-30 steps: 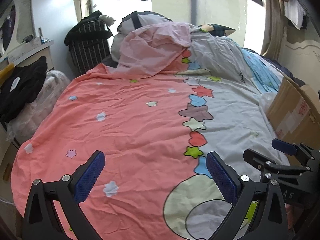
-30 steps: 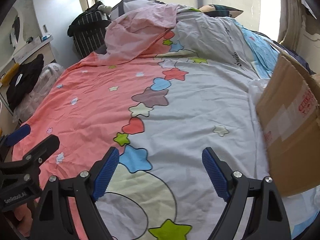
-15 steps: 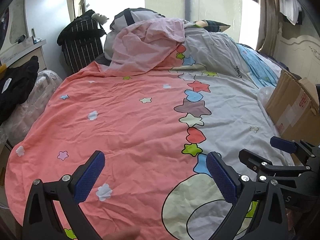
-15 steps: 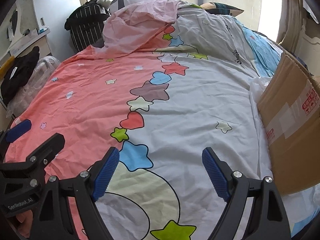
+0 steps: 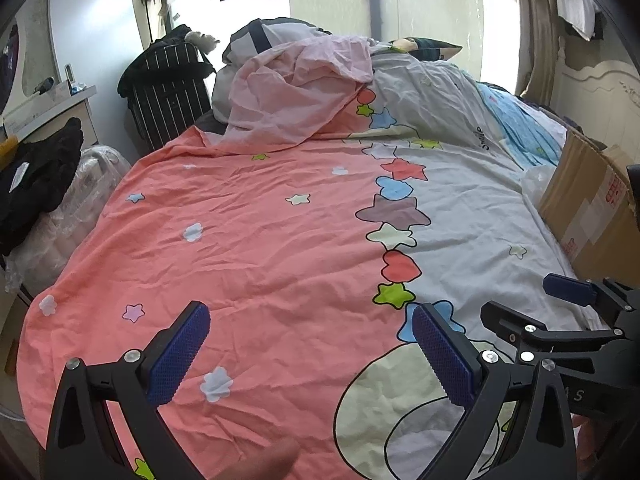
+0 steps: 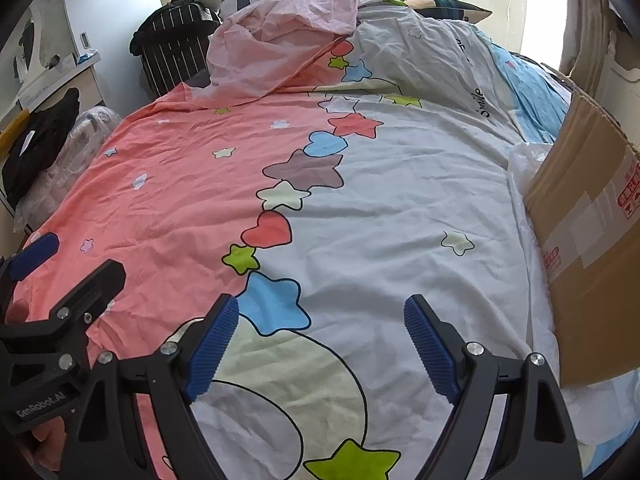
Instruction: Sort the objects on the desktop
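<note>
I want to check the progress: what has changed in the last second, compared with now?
Both cameras' views shifted slightly; nothing was grasped or released. The left gripper and right gripper remain open and empty above the quilt. The cardboard box stays at the right edge.

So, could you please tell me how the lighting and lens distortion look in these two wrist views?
Left wrist view: the window behind the bed is blown out white, the duvet evenly lit, and a blurred fingertip intrudes at the bottom edge. Right wrist view: similar glare at the top, the cardboard box bowed by the fisheye, dark vignette in the corners; both grippers' blue pads stay sharp.
</note>
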{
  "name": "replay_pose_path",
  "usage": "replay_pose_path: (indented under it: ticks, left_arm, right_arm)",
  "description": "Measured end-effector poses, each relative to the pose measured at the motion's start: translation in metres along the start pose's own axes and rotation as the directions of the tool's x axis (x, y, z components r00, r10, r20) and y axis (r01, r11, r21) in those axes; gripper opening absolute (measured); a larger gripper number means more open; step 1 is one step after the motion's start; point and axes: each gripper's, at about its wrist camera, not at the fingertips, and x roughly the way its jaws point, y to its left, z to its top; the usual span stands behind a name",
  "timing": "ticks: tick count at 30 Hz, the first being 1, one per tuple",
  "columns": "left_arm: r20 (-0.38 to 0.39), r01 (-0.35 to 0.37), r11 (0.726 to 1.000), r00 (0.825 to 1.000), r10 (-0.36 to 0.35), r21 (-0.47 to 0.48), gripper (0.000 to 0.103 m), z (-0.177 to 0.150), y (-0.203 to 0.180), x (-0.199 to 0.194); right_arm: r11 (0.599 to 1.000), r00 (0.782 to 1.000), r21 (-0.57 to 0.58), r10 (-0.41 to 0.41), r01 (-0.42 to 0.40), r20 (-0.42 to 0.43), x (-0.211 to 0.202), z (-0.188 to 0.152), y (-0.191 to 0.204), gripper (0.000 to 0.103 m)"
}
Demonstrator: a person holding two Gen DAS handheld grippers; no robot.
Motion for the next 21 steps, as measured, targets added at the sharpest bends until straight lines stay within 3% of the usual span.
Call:
replay_pose_path:
  ticks: [21]
  left_arm:
    - [-0.035, -0.001, 1.000, 0.999, 0.002, 0.003, 0.103, -0.0054, 0.0011, 0.0024]
  right_arm:
    - [1.000, 1.000, 0.015, 0.011, -0.011, -0.009, 0.0013, -0.0044, -0.0062, 0.083]
